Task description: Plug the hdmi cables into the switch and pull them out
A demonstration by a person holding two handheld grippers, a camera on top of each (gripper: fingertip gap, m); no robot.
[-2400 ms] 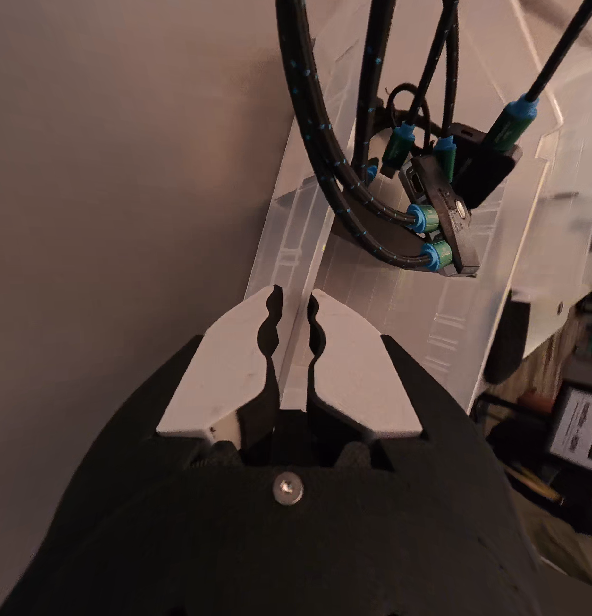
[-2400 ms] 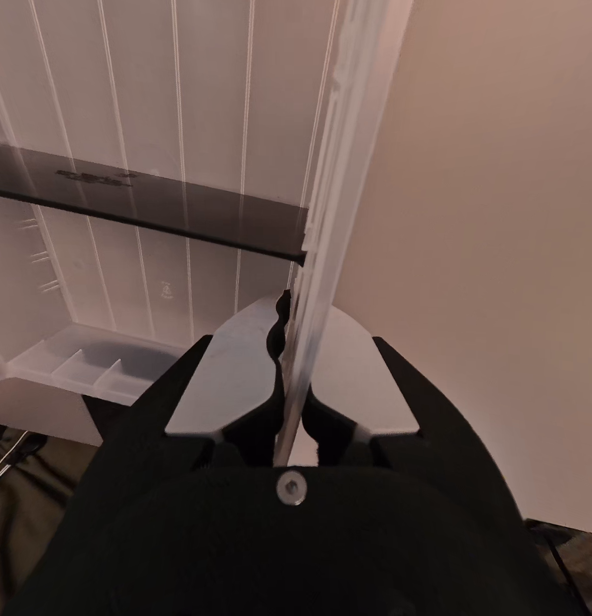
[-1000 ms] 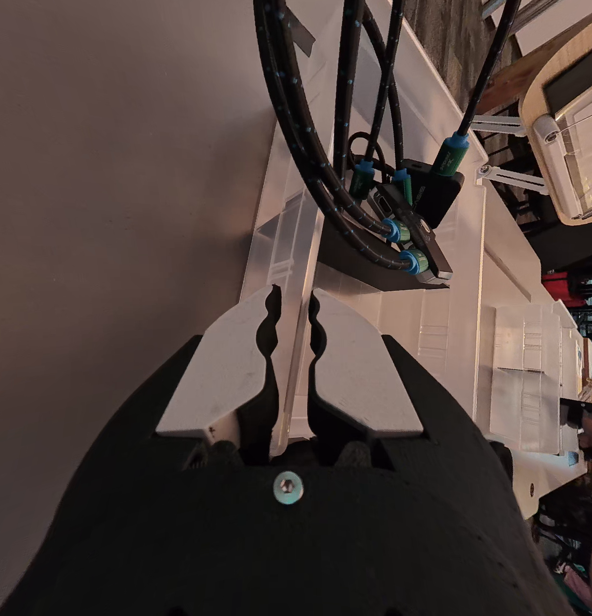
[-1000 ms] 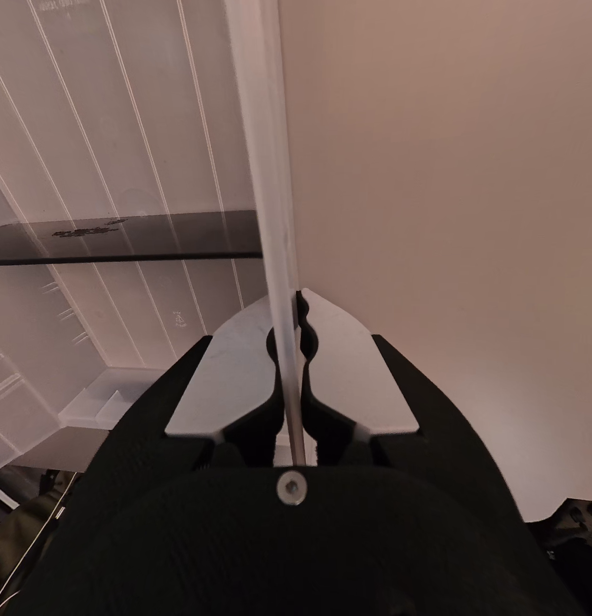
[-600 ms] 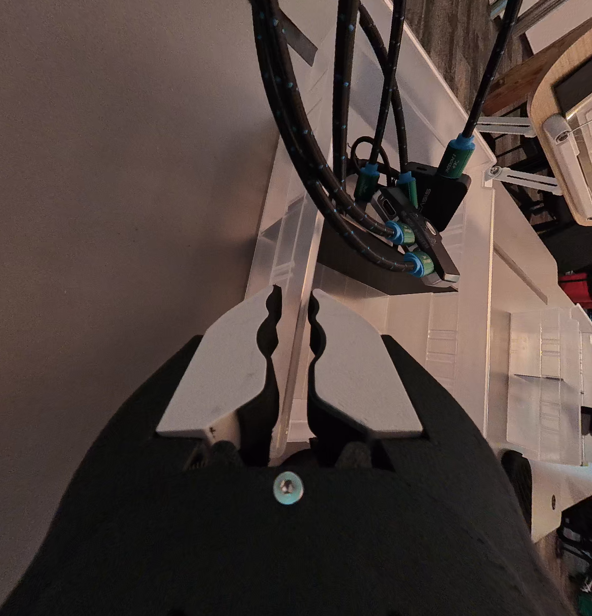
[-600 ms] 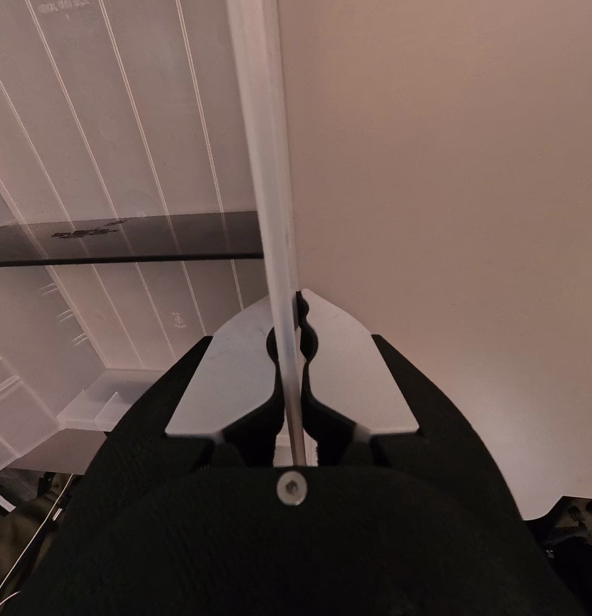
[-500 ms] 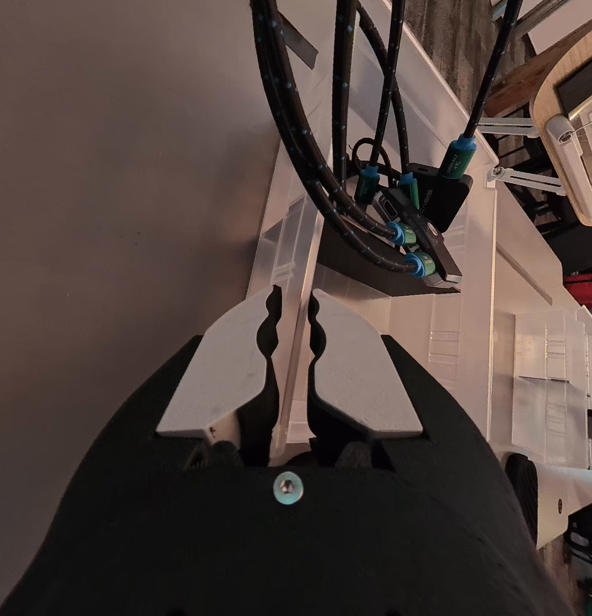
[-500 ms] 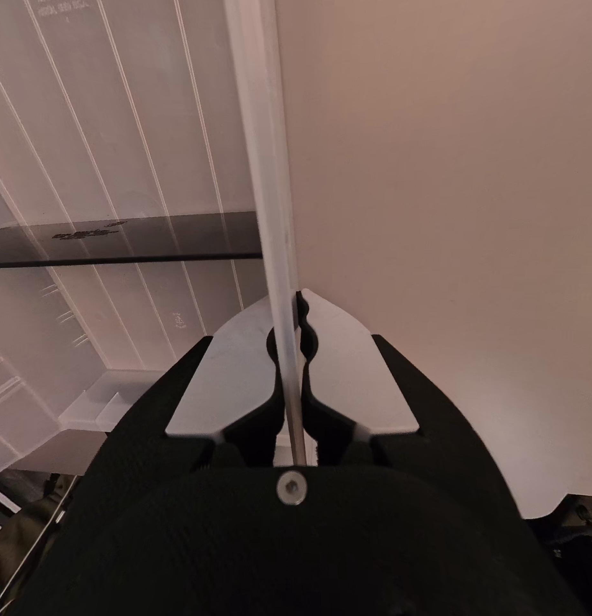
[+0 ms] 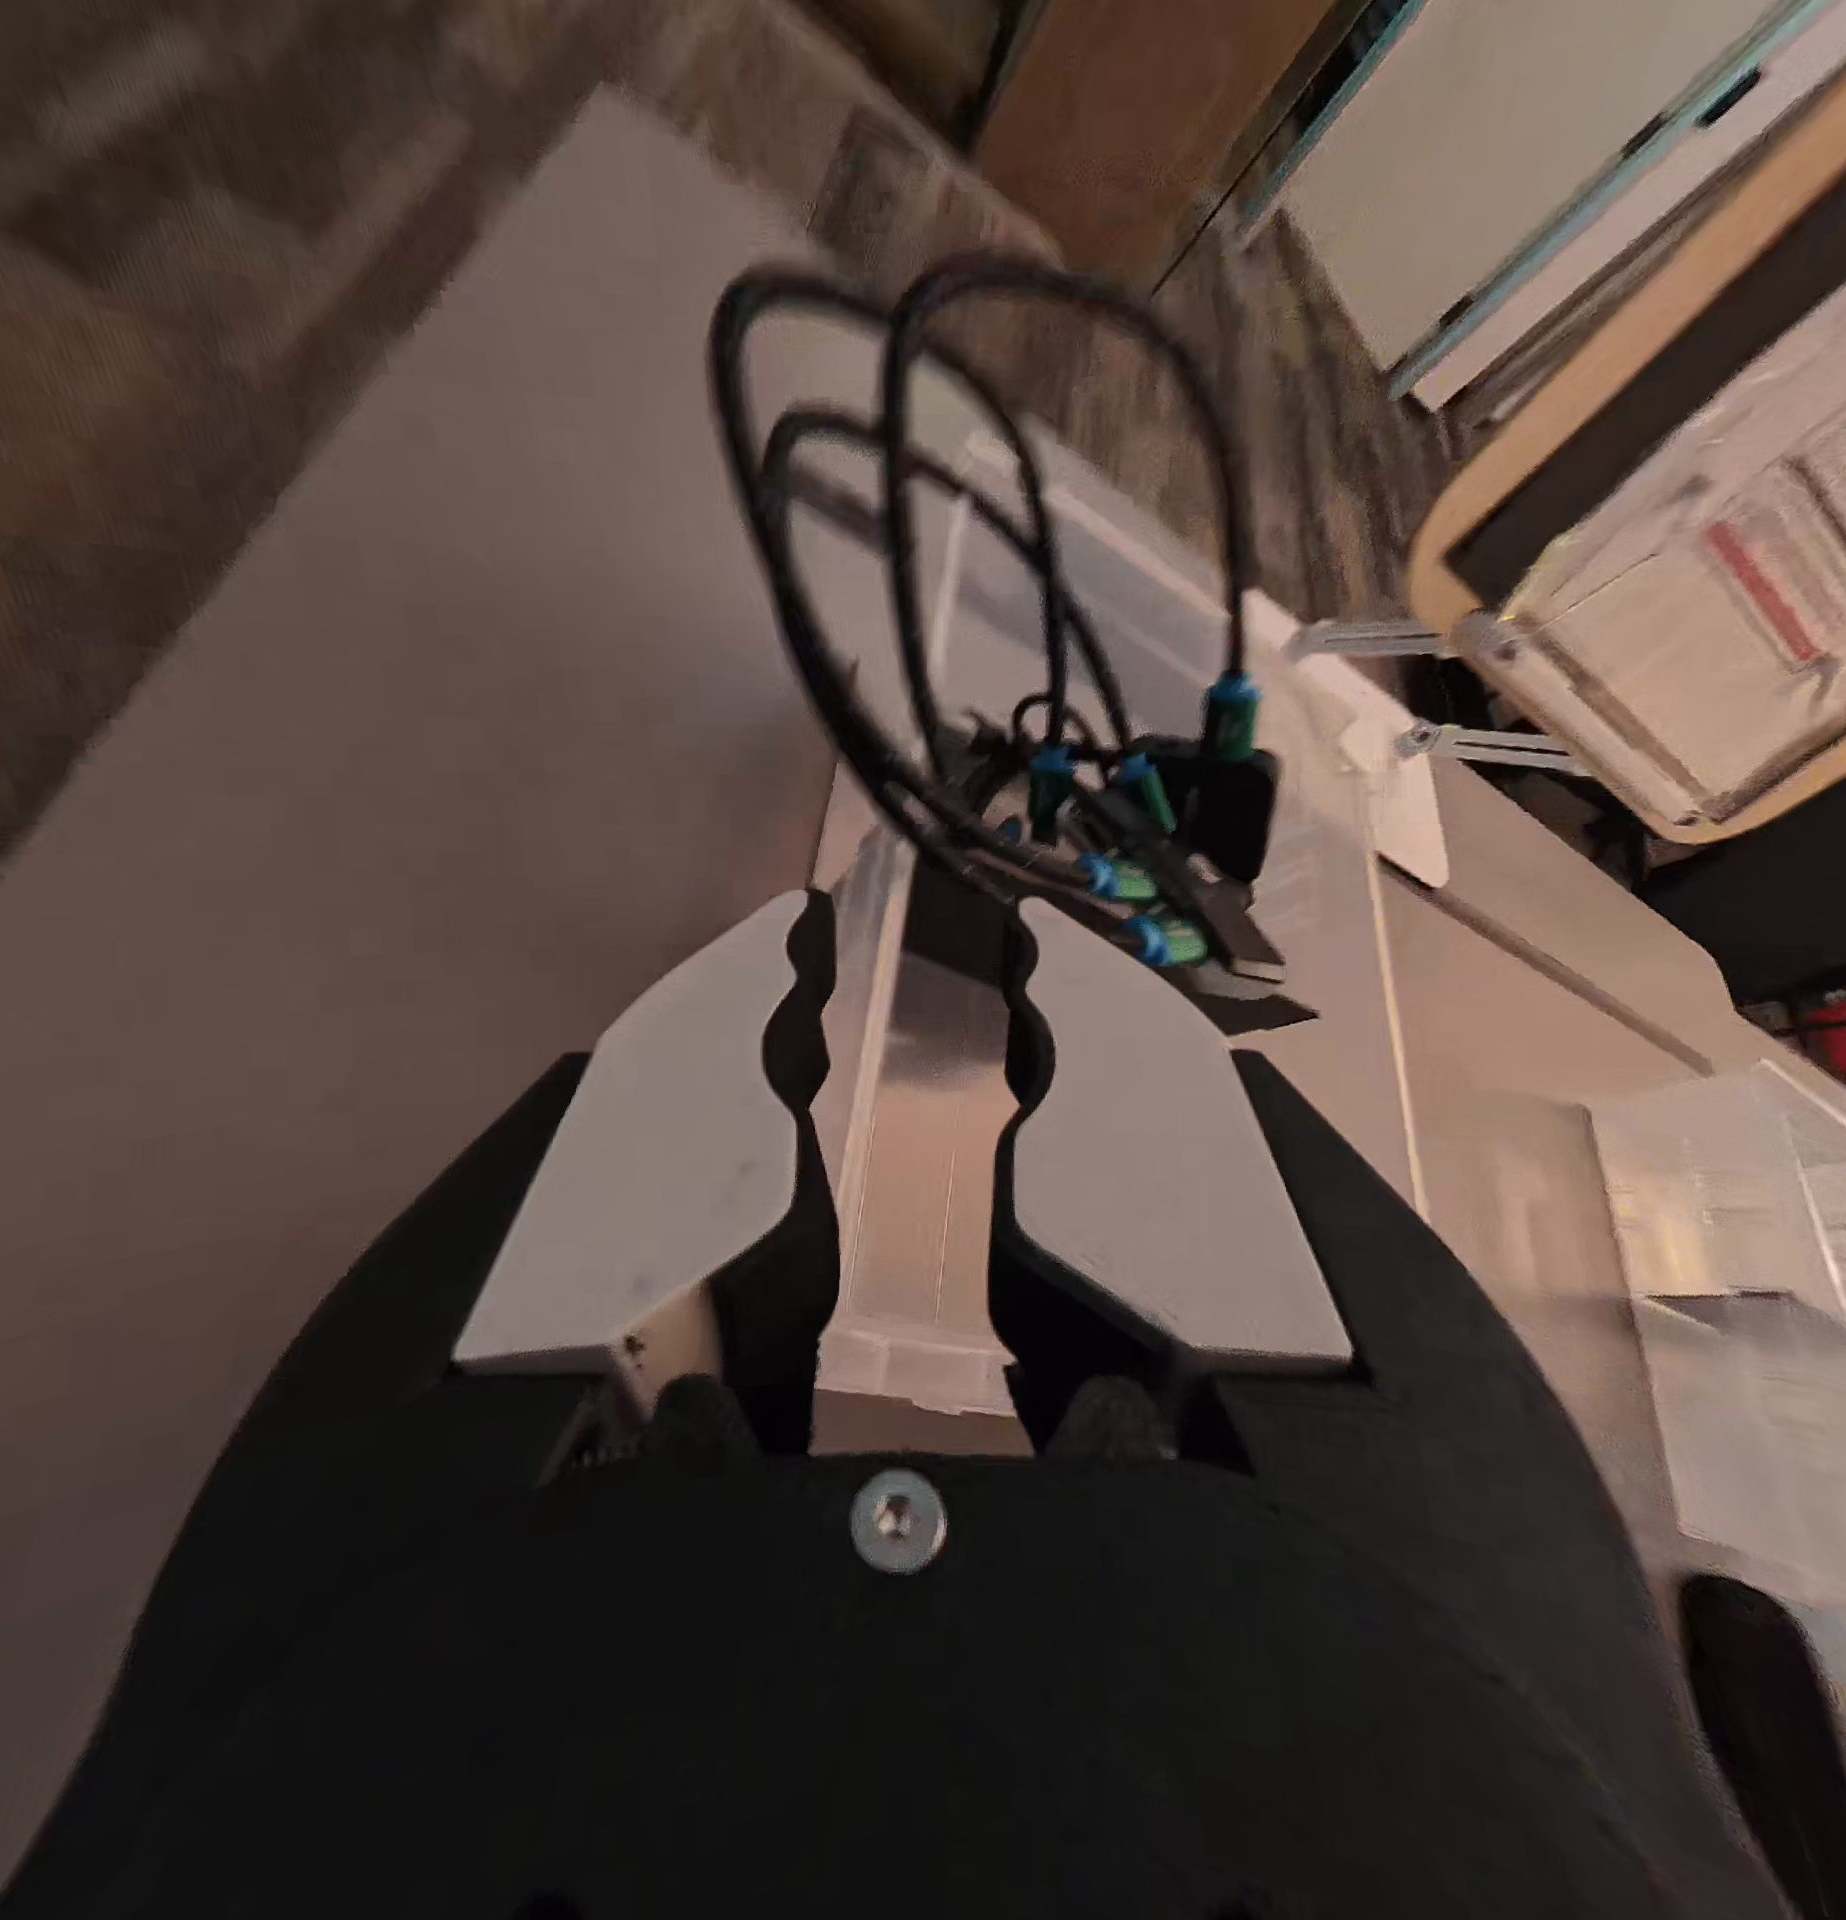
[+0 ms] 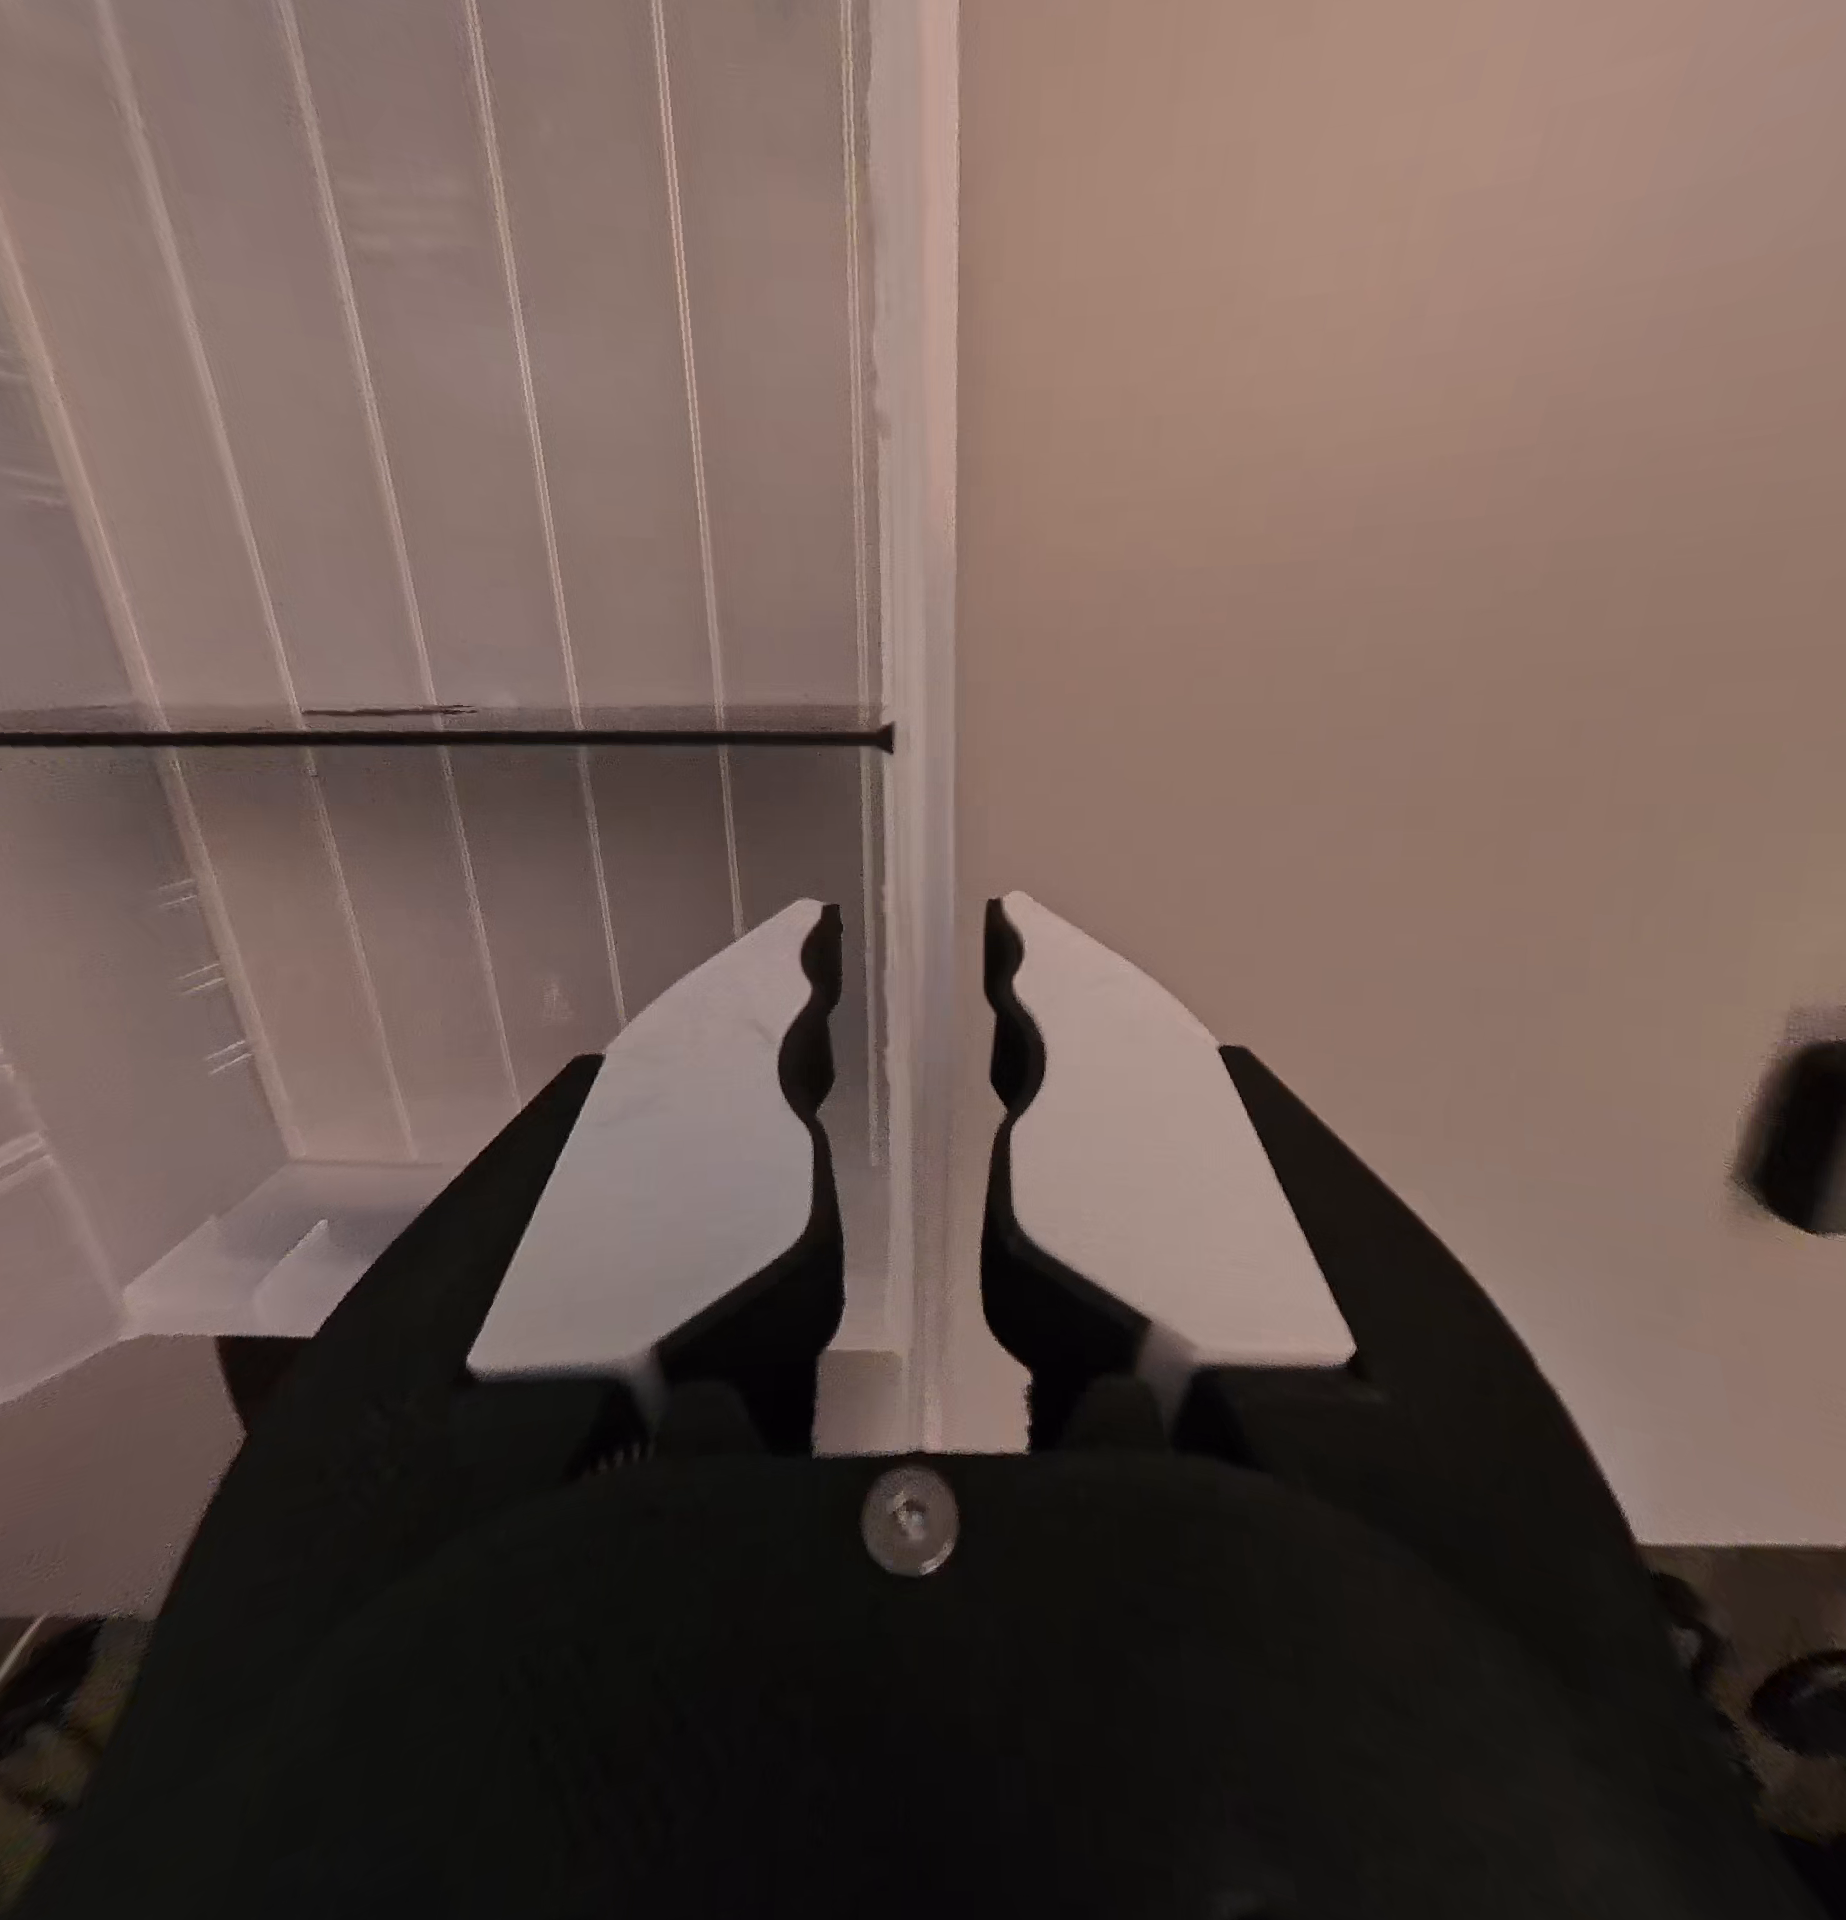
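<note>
1. The smooth matte white tabletop (image 9: 462,727) is the largest surface. It fills the left of the left wrist view and the right of the right wrist view (image 10: 1418,520).
2. The clear, ribbed plastic storage bin (image 9: 1345,1018) rests on that tabletop. Its translucent walls show thin raised lines in the right wrist view (image 10: 399,416), and a thin dark flat sheet shows through them as a horizontal line.
3. The left gripper (image 9: 914,925) has a rough black printed body, pale grey wedge-shaped fingers (image 9: 680,1143) and dark wavy inner pads. Its jaws stand spread on either side of the bin's clear rim strip, with a gap on each side.
4. The right gripper (image 10: 911,914) is of the same build, with grey fingers (image 10: 690,1143) parted around the bin's opposite white edge. It does not pinch that edge.
5. The black braided hdmi cables with blue flecks (image 9: 825,540) rise in tall, blurred loops above the bin's far end.
6. The small black box-shaped switch (image 9: 1225,805) sits inside the bin at its far end, past the left fingertips. One cable enters it from above.
7. Round green and blue plug collars (image 9: 1168,940) cluster just beside the switch, against a second flat black unit. The blur hides which are seated.
</note>
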